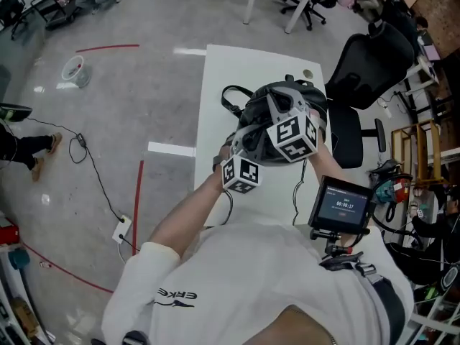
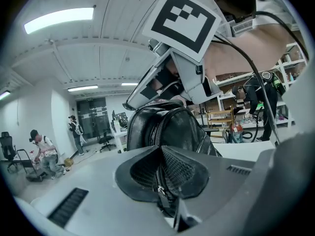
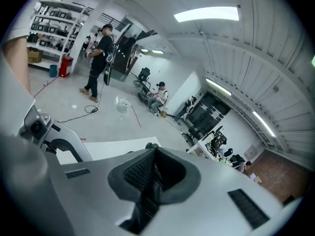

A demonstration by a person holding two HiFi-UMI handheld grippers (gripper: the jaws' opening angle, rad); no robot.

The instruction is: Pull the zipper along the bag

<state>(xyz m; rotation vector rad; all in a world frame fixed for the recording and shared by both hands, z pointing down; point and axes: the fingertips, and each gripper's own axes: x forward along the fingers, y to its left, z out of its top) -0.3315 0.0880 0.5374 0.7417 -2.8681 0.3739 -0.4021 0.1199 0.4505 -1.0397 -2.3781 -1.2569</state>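
Note:
A black leather bag (image 1: 287, 99) stands on the white table (image 1: 223, 70). In the left gripper view the bag (image 2: 172, 127) rises just ahead, its zipper track running down into the jaws. My left gripper (image 2: 161, 193) is shut on the silver zipper pull (image 2: 160, 190), low on the bag's near side (image 1: 244, 142). My right gripper (image 1: 279, 98) rests on top of the bag and is shut, with dark bag material (image 3: 142, 213) pinched between its pads (image 3: 140, 173). Its marker cube (image 2: 181, 19) shows above the bag.
A black office chair (image 1: 370, 56) stands right of the table. A small screen (image 1: 343, 205) hangs at the person's waist. On the floor to the left are a cable (image 1: 93, 171) and red tape lines (image 1: 138, 192). Other people stand far off (image 3: 101, 58).

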